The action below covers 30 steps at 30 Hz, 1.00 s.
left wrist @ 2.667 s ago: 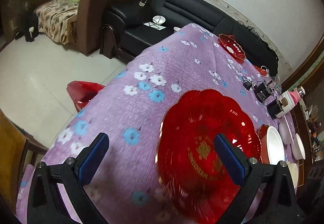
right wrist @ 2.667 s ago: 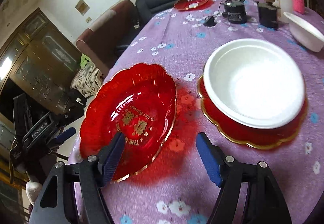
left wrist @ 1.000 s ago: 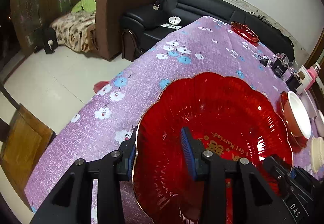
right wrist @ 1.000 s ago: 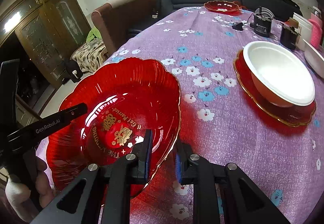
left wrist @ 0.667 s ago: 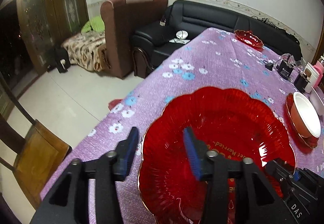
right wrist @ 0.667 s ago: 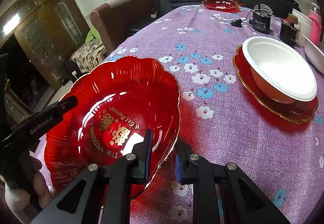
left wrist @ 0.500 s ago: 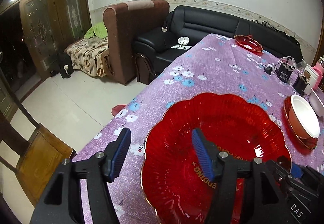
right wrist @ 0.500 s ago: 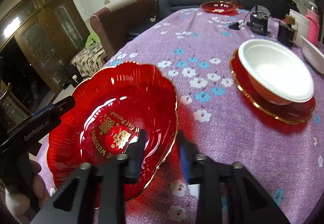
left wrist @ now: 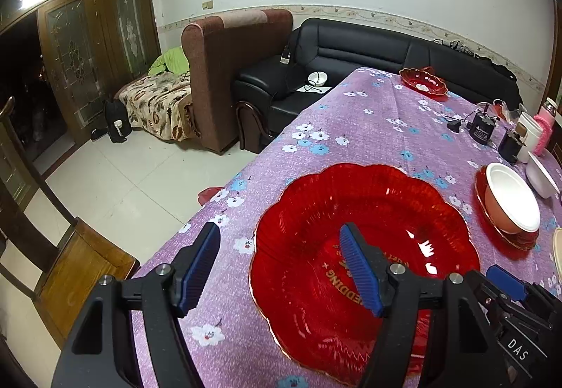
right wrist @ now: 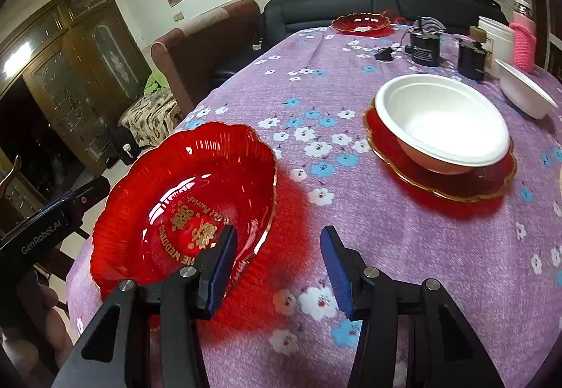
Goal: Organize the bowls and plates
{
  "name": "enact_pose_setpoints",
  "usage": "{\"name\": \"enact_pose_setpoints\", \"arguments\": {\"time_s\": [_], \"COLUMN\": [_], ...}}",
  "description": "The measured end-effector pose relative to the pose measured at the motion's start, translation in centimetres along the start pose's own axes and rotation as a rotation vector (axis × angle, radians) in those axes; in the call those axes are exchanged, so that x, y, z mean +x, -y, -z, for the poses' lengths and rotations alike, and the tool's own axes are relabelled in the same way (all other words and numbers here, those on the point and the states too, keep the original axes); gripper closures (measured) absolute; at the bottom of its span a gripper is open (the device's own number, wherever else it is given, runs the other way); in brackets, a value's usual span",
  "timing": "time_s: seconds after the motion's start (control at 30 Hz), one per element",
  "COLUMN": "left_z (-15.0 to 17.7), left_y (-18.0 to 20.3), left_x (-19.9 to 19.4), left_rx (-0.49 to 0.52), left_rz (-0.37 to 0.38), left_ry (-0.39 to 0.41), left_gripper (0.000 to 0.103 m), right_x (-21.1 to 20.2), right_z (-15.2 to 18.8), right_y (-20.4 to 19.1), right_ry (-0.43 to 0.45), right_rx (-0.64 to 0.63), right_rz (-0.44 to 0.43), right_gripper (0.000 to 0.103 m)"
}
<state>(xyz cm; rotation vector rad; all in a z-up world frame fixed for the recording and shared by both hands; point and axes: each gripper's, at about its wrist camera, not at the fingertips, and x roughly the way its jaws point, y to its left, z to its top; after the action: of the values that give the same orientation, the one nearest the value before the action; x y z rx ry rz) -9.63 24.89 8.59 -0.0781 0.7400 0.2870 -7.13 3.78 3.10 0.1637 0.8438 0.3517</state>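
Partly hidden: red plate (left wrist: pixel 368 223) near rim behind left tool (left wrist: pixel 281 270).

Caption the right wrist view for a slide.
Open right claw beside a red plate; white bowl on another plate behind.

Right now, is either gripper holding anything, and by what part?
Nothing is held. The left gripper and right gripper are both open, each straddling the rim of the red wedding plate without clamping it.

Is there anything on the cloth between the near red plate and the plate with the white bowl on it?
Nothing visible. Between the near red plate and the second red plate under the white bowl lies only bare flowered tablecloth. Both hand-held grippers stand open.
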Motion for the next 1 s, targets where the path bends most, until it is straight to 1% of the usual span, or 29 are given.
{"name": "enact_pose_setpoints", "arguments": {"time_s": [0.2, 0.3, 0.33, 0.5, 0.63, 0.87, 1.0], "left_z": [0.3, 0.4, 0.5, 0.8, 0.9, 1.6, 2.3], "left_y": [1.0, 1.7, 2.0, 3.2, 4.1, 6.7, 7.8], "left_x": [-1.5, -2.2, -2.6, -4.3, -5.5, -6.1, -6.3], "left_rx": [0.022, 0.033, 0.038, 0.060, 0.077, 0.149, 0.188], "left_rz": [0.002, 0.005, 0.006, 0.036, 0.065, 0.116, 0.143], "left_ry": [0.018, 0.031, 0.037, 0.056, 0.069, 0.058, 0.049], "left_gripper": [0.032, 0.027, 0.026, 0.026, 0.021, 0.020, 0.020], "right_x": [-1.6, -2.7, -3.0, -4.9, -6.3, -7.8, -8.3], "right_z": [0.8, 1.1, 1.2, 1.9, 2.9, 3.7, 3.7], "right_y": [1.0, 1.6, 1.9, 3.5, 5.9, 11.2, 12.7], "right_ry": [0.019, 0.032, 0.037, 0.057, 0.065, 0.071, 0.079], "right_rx": [0.019, 0.027, 0.029, 0.046, 0.077, 0.178, 0.218], "right_rz": [-0.003, -0.001, 0.000, 0.011, 0.039, 0.101, 0.118], "right_gripper": [0.047, 0.047, 0.047, 0.047, 0.047, 0.047, 0.047]}}
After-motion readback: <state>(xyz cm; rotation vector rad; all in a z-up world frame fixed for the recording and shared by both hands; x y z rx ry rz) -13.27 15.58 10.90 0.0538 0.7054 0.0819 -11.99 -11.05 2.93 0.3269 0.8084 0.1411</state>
